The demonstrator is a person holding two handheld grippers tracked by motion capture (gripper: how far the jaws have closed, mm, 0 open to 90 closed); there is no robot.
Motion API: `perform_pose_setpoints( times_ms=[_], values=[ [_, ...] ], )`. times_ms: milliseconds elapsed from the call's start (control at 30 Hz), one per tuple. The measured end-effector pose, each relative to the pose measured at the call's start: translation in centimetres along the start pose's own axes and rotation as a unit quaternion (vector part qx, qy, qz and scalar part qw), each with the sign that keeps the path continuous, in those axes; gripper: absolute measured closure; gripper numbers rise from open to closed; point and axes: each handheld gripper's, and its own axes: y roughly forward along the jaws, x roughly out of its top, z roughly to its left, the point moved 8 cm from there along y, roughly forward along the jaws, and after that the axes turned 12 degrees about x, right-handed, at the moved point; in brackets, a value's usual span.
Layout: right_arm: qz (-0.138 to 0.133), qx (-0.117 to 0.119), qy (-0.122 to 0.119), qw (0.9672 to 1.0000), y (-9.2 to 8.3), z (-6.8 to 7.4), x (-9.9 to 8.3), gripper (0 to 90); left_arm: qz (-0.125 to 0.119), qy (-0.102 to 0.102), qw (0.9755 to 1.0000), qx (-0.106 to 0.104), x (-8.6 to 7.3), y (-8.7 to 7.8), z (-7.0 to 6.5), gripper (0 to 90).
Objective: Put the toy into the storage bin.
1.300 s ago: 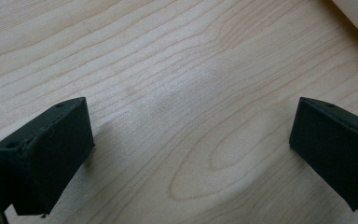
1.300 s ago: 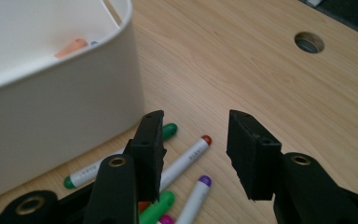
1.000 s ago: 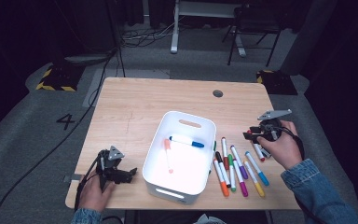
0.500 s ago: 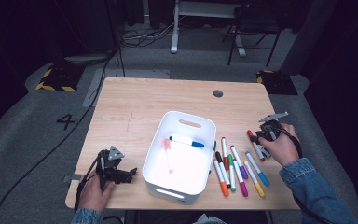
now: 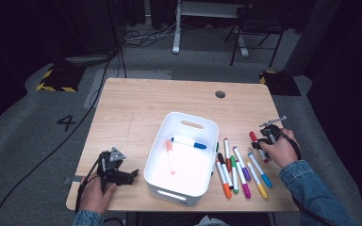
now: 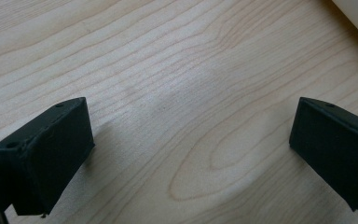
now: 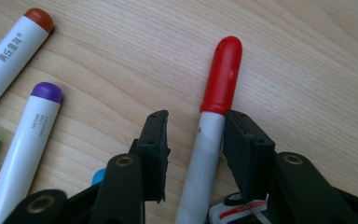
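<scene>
A red-capped white marker point(image 7: 221, 74) lies on the wooden table point(image 5: 136, 108) at the far right point(image 5: 253, 137). My right gripper point(image 7: 193, 126) is low over it point(image 5: 265, 141), astride its white barrel. Its jaws have just been closing; the marker rests against one jaw with a gap left at the other, so it is open. My left gripper point(image 5: 131, 175) rests near the table's front left corner, beside the white bin point(image 5: 153, 162). In the left gripper view its jaws point(image 6: 191, 135) stand wide apart over bare wood.
The bin holds a blue marker point(image 5: 188, 142) and a pink marker point(image 5: 169, 155). Several coloured markers point(image 5: 238, 169) lie in a row between the bin and my right hand; a purple-capped one point(image 7: 32, 126) and a brown-capped one point(image 7: 14, 51) lie close to the right gripper.
My right gripper has come down onto the table over the red marker and its jaws have narrowed. The left hand has stayed put.
</scene>
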Motion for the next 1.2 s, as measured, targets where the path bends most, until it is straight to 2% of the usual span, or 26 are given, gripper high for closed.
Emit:
perform_pose_setpoints(
  times_ms=[100,200,367,533,667,900,933,1200],
  values=[
    [0.012,0.003,0.013,0.9998,0.5,0.3,-0.2,70.3,0.0,0.0,1.0,0.0,0.0,0.0,0.0,0.0],
    [0.011,0.004,0.02,0.9997,0.6,0.6,-0.1,76.1,0.0,0.0,1.0,0.0,0.0,0.0,0.0,0.0],
    [0.005,-0.007,0.017,0.9998,0.7,0.9,0.0,77.0,0.0,0.0,1.0,0.0,0.0,0.0,0.0,0.0],
    [-0.01,0.005,0.018,0.9998,0.2,1.3,0.4,77.0,0.0,0.0,1.0,0.0,0.0,0.0,0.0,0.0],
    [-0.027,0.016,0.007,0.9995,-1.0,2.0,1.2,77.1,0.0,0.001,1.0,0.0,0.0,0.0,0.0,0.0],
    [-0.053,0.038,-0.024,0.9976,-3.6,4.5,2.8,77.0,0.0,0.0,1.0,0.0,0.0,0.0,0.0,0.0],
    [-0.06,0.042,-0.037,0.9966,-4.0,4.8,3.1,77.0,0.0,0.0,1.0,0.0,0.0,0.0,0.0,0.0],
    [-0.078,0.063,-0.08,0.9917,-6.6,8.0,4.9,77.0,0.0,0.0,1.0,0.0,0.0,0.0,0.0,0.0]
  ],
)
